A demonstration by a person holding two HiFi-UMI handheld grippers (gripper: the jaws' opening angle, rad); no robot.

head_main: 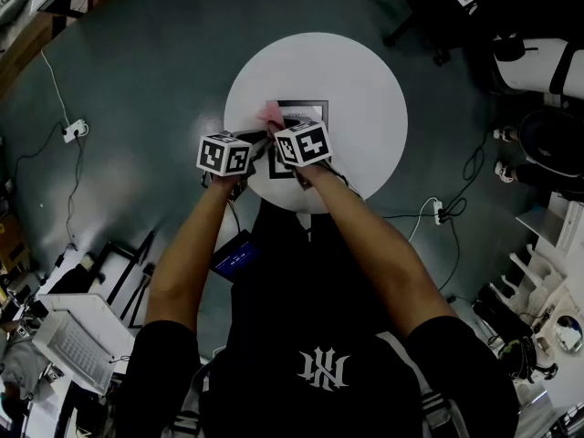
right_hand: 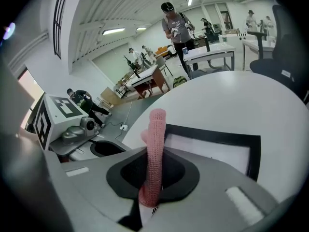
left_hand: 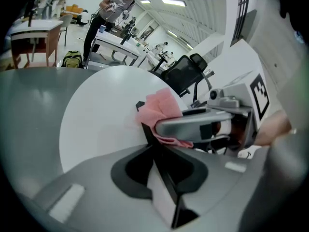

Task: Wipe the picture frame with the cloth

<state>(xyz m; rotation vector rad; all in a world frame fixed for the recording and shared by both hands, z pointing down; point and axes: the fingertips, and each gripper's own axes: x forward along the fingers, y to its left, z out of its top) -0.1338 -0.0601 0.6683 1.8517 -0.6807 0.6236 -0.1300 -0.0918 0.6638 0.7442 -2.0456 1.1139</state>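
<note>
The left gripper (left_hand: 161, 170) is clamped shut on one edge of the picture frame (right_hand: 212, 135). The right gripper (right_hand: 152, 175) hangs just above the frame and pinches the pink cloth (right_hand: 156, 134) tight. The wipe will likely go best if the cloth's free end is pressed flat and swept slowly across the frame (the left clamp should stop it sliding).

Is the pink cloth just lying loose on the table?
No, the right tool's jaws pinch the cloth, while the left tool grips the frame.

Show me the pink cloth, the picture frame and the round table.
cloth (right_hand: 155, 146), right gripper view, its upright knitted middle.
picture frame (right_hand: 212, 135), right gripper view, its black top edge.
table (head_main: 365, 80), head view, bare white top.
</note>
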